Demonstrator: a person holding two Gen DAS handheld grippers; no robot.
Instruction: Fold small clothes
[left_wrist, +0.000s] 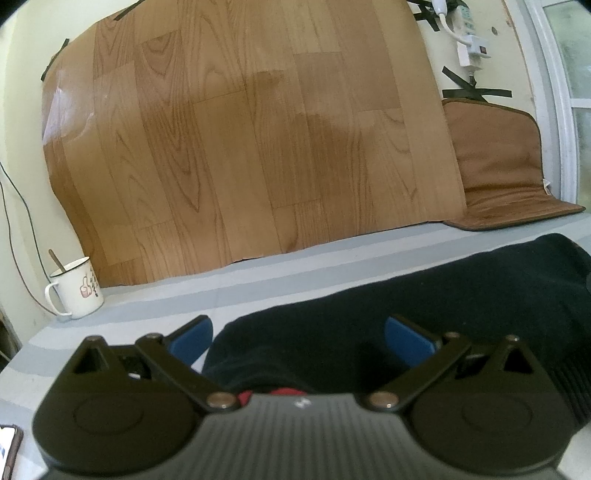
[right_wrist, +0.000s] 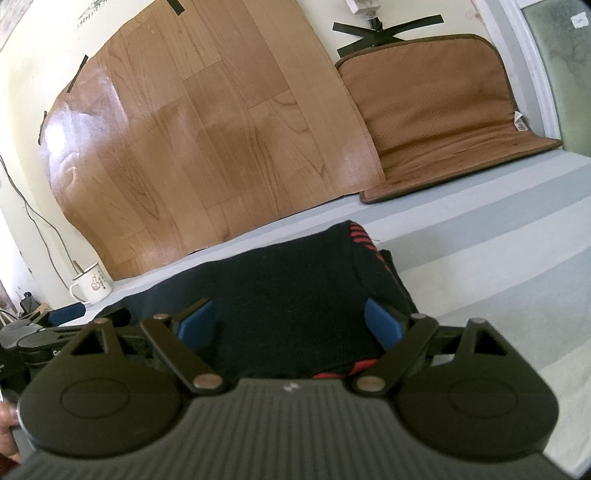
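Observation:
A black knitted garment (left_wrist: 424, 295) with red stripes at its end (right_wrist: 360, 234) lies flat on the grey striped sheet (right_wrist: 498, 266). My left gripper (left_wrist: 301, 336) hovers over the garment's left part, jaws wide apart; its left blue pad (left_wrist: 195, 338) is off the cloth's edge and the right pad (left_wrist: 406, 336) is over the cloth. My right gripper (right_wrist: 288, 325) stands open over the garment's right part, with the cloth lying between and below its blue pads (right_wrist: 382, 325). Neither gripper pinches the fabric. In the right wrist view the left gripper's body (right_wrist: 55, 332) shows at the left edge.
A white enamel mug (left_wrist: 75, 288) with a spoon stands at the far left by the wall. A wood-pattern sheet (left_wrist: 240, 129) is taped to the wall, with a brown cushion (right_wrist: 436, 122) leaning beside it. A phone (left_wrist: 9, 448) lies at the near left. A power strip (left_wrist: 469, 33) hangs on the wall.

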